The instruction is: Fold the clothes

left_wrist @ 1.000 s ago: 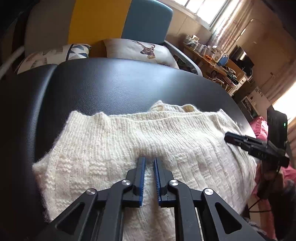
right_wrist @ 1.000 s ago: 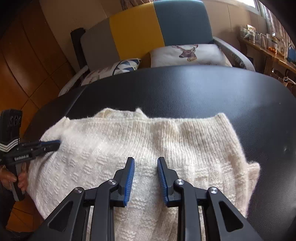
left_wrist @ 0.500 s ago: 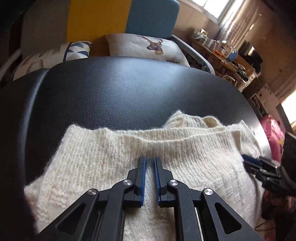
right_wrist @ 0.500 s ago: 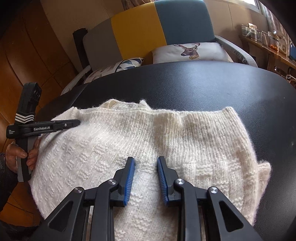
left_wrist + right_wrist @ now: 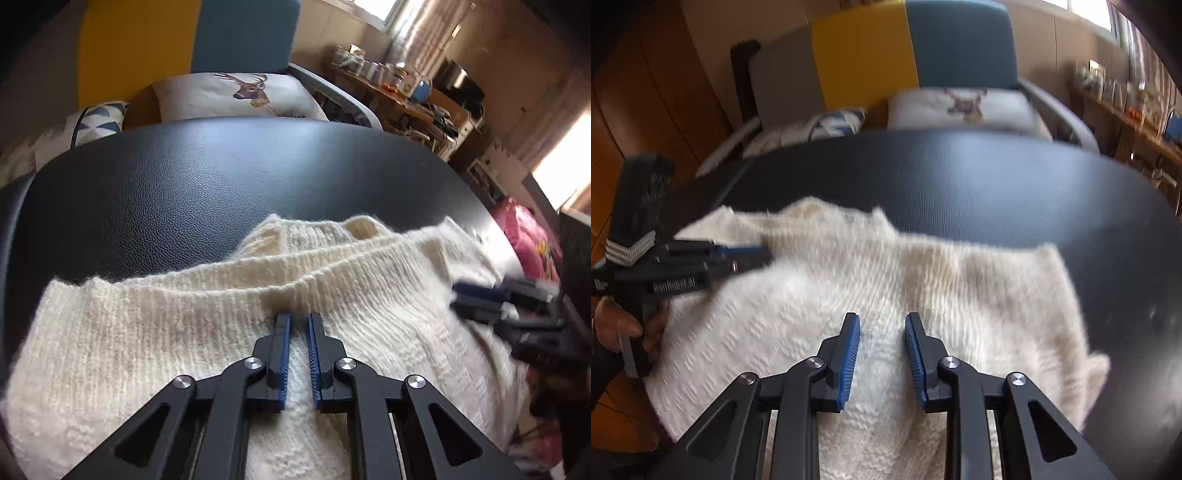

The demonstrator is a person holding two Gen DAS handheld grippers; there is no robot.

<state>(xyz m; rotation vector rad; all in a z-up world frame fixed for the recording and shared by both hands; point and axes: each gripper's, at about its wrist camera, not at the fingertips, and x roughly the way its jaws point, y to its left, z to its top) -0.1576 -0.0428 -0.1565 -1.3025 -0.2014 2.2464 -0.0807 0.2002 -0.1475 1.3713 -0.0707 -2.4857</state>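
A cream knitted sweater [image 5: 177, 332] lies folded on a black leather table [image 5: 184, 192]. It also shows in the right wrist view [image 5: 979, 295]. My left gripper [image 5: 298, 321] hovers over its ribbed edge, jaws a narrow gap apart, holding nothing. It shows at the sweater's left side in the right wrist view [image 5: 738, 254]. My right gripper [image 5: 882, 321] is open and empty above the sweater's middle. It shows blurred at the right in the left wrist view [image 5: 480, 299].
A yellow, blue and grey sofa [image 5: 868, 55] with a deer cushion [image 5: 243, 94] stands behind the table [image 5: 997, 192]. A cluttered wooden shelf [image 5: 399, 85] is at the far right. A pink item [image 5: 528, 232] lies beyond the table's right edge.
Both grippers moved forward over the sweater toward its far edge. The left gripper moved right, nearer the ribbed edge. The right view is now motion-blurred. Jaw gaps are unchanged.
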